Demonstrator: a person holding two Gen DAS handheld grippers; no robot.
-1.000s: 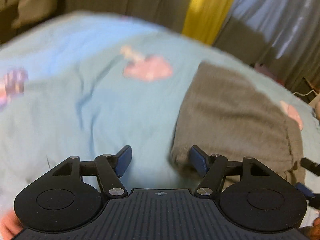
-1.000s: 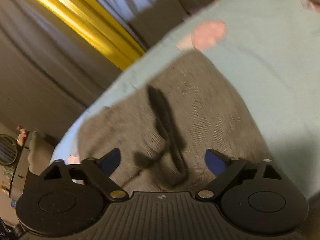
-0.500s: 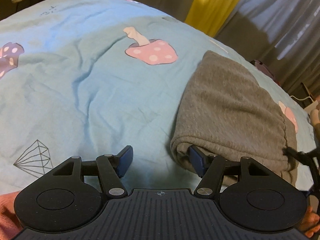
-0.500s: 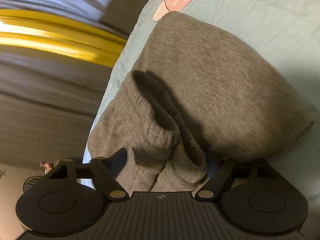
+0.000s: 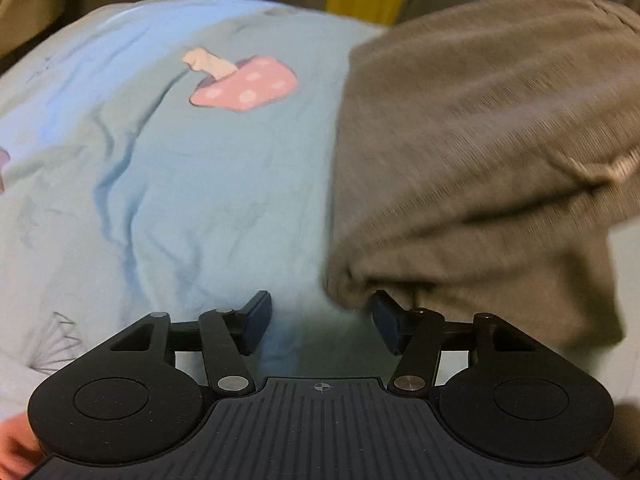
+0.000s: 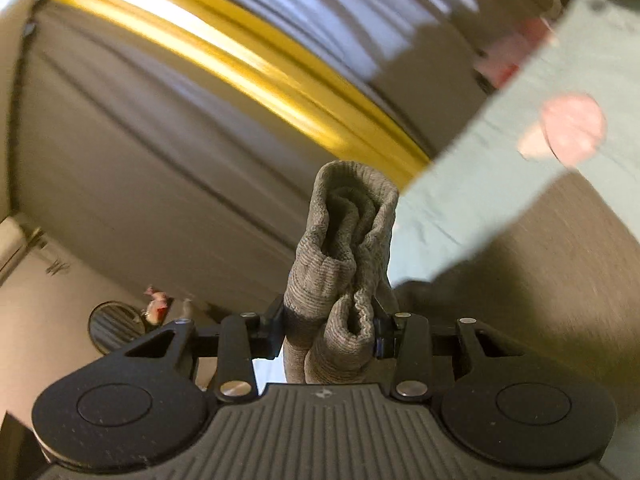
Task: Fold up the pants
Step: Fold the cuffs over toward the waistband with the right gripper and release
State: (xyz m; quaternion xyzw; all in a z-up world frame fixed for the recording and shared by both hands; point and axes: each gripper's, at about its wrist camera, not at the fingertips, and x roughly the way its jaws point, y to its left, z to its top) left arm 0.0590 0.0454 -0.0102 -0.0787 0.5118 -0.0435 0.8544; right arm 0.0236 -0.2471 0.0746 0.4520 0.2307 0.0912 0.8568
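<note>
The grey knit pants [image 5: 472,152] lie folded on the light blue bedsheet [image 5: 168,184], with their right part lifted off the bed. My left gripper [image 5: 320,322] is open at the pants' near left corner, its right finger just under the fabric edge. My right gripper [image 6: 329,330] is shut on a bunched ribbed edge of the pants [image 6: 344,248] and holds it up in the air. The rest of the pants [image 6: 560,264] hangs to the right in the right wrist view.
The sheet has a pink mushroom print [image 5: 244,84] left of the pants. Grey and yellow curtains [image 6: 224,64] hang behind the bed. A round dark fan-like object [image 6: 114,326] stands on the floor beyond the bed edge.
My right gripper closed on the pants' ribbed edge and lifted it off the bed. The pants rose on the right in the left wrist view. My left gripper stayed open at the corner.
</note>
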